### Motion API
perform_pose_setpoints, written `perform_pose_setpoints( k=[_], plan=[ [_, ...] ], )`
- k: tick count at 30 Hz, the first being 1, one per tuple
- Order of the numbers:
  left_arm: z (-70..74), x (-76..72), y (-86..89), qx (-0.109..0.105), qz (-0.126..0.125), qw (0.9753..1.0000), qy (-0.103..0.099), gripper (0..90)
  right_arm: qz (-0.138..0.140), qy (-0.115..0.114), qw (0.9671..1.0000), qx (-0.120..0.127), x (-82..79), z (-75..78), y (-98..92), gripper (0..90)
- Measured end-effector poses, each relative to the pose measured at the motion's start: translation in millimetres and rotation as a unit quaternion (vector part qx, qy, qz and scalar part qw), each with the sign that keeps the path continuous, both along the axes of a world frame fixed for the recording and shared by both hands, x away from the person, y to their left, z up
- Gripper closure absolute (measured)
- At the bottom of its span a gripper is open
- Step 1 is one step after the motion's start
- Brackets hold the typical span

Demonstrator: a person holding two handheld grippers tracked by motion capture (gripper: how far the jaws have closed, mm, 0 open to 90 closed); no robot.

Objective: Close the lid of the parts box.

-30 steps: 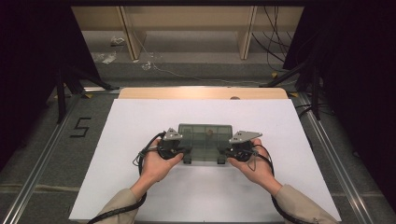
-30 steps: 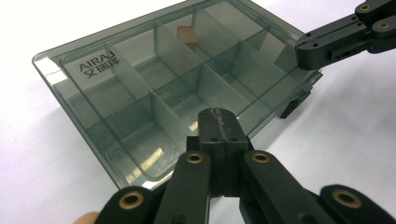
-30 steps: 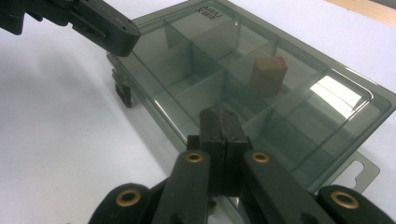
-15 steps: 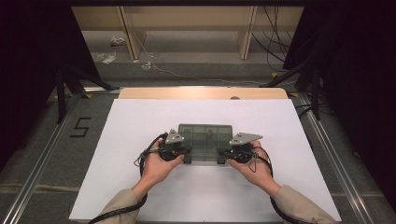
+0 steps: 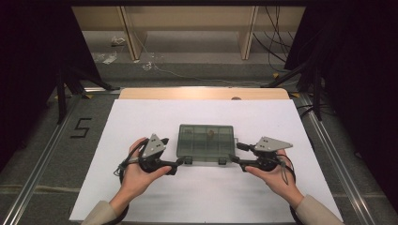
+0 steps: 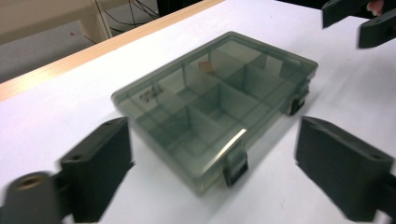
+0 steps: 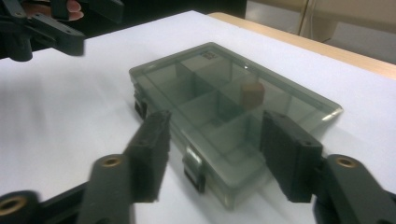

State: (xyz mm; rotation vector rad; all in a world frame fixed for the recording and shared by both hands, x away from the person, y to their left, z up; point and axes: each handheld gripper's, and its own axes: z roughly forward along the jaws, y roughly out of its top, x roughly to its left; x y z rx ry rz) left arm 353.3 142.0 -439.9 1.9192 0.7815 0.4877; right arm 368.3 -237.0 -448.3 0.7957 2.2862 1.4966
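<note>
The box lies flat near the middle of the white sheet, lid shut, its two front latches facing me. It is smoky, see-through plastic, split inside into compartments. A small dark label sits on the lid at one far corner; its print is too small to read. In the left gripper view I see pale marks on the lid near another corner, blurred beyond reading. One small brown block sits in a far compartment, right of centre as I see it from above. The number 5 is marked on the grey floor left of the sheet.

My left gripper lies low at the box's front left corner, jaws spread wide. In its own view the corner with one latch sits between the jaws, with clear space on both sides; I am not touching it. My left hand wraps the handle from below, forearm coming in from the near edge.

My right gripper mirrors this at the front right corner, jaws likewise spread. In its view the jaws flank the near corner and its latch; whether a jaw touches the box I cannot tell. My right hand holds the handle from beneath.

A wooden table edge shows beyond the sheet.
</note>
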Motion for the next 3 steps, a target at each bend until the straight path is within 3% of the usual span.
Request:
perform_pose_setpoints(
  k=[3],
  plan=[
    [-3.7, -8.9, 13.2, -0.006, -0.004, 1.0000, 0.000, 0.0, -0.003, -0.013, 0.9998, 0.013, -11.2, 1.0, -13.9, 31.7]
  ],
)
